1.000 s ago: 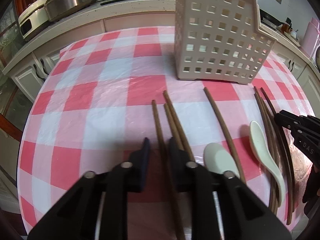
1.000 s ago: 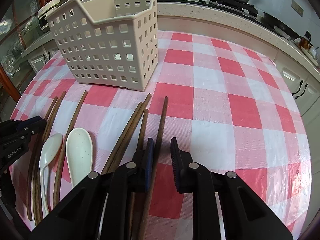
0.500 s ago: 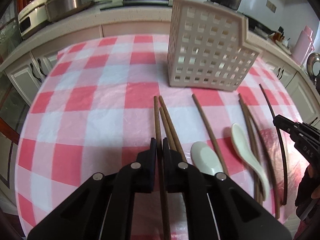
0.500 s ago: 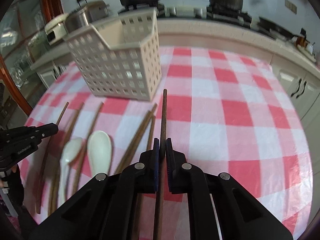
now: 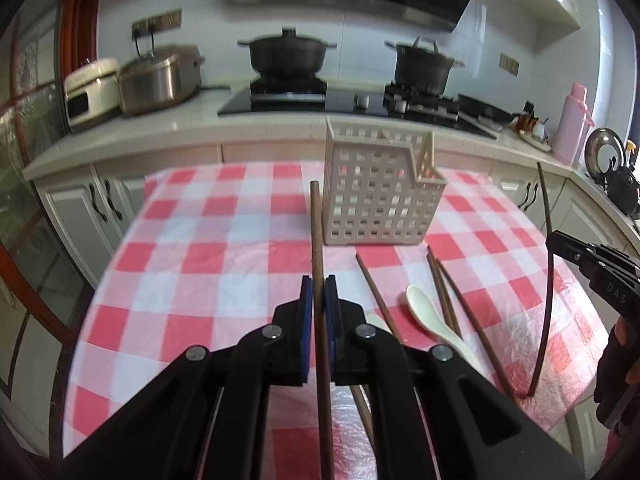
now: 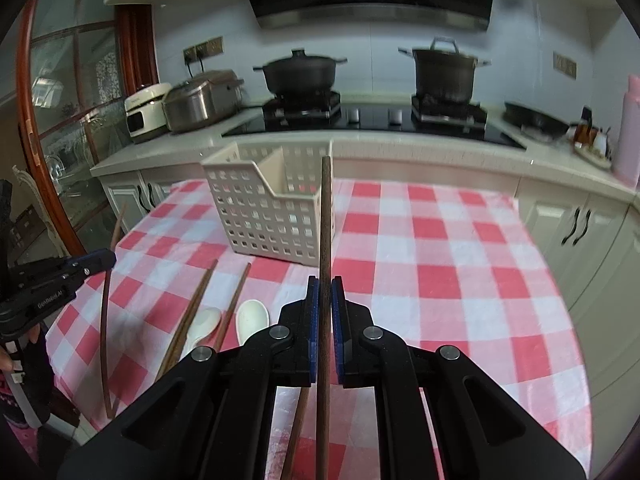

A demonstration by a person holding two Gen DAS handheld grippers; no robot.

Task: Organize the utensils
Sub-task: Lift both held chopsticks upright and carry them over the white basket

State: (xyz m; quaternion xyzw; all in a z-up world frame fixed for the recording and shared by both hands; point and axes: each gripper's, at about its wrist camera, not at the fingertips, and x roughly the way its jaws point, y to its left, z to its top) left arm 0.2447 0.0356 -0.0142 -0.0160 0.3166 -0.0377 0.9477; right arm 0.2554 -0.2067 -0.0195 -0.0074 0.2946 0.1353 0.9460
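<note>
1 brown chopstick (image 5: 318, 248) clamped between the pads of the left gripper (image 5: 319, 292), held off the table with its tip toward the basket (image 5: 380, 200). A 2nd chopstick (image 6: 326, 220) pinched the same way in the right gripper (image 6: 325, 292), also in the air, tip level with the basket's rim in that view. Both grips taken partway along the stick, with a long tail behind the fingers.

Probably the carry-and-drop step. Best done by raising each tip above the rim, swinging the stick close to upright over the opening, and only then easing the fingers apart. Worth bringing in 1 stick at a time, so the 2 grippers do not cross over the narrow opening. Worth keeping both sticks in 1 compartment behind the inner divider. Watch the trailing ends: apt to sweep the pieces below.

On the checked tablecloth (image 5: 200, 260) in front of the basket: several loose chopsticks (image 5: 376, 292) and 2 white spoons (image 5: 424, 312), all yet to be gathered.
</note>
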